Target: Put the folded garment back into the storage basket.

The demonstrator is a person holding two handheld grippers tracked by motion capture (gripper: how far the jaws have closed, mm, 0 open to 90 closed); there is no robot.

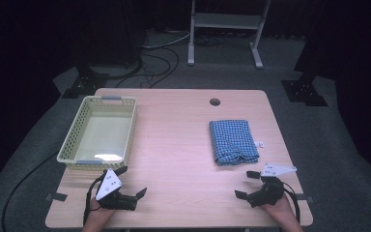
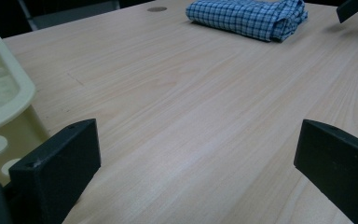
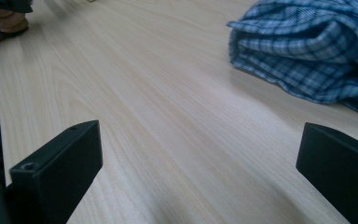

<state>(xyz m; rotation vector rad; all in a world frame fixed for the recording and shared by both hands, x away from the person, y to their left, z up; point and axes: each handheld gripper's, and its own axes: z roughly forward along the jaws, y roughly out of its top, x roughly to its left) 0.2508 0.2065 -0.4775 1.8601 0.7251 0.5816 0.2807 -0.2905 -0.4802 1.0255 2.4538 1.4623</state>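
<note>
In the high view both hands rest at the near edge of the pale wood table (image 1: 174, 145), the left gripper (image 1: 132, 182) and right gripper (image 1: 245, 184) spread wide, holding nothing; dark room, grey floor, no legible writing. A cream basket (image 1: 72, 137) sits left, a folded blue checked cloth (image 1: 233, 141) right. The left gripper view shows jaws apart beside the basket; the right gripper view, jaws apart near the cloth

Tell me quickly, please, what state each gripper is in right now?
Left gripper: open, holding nothing, beside the basket.
Right gripper: open, holding nothing, just short of the folded checked cloth.
</note>
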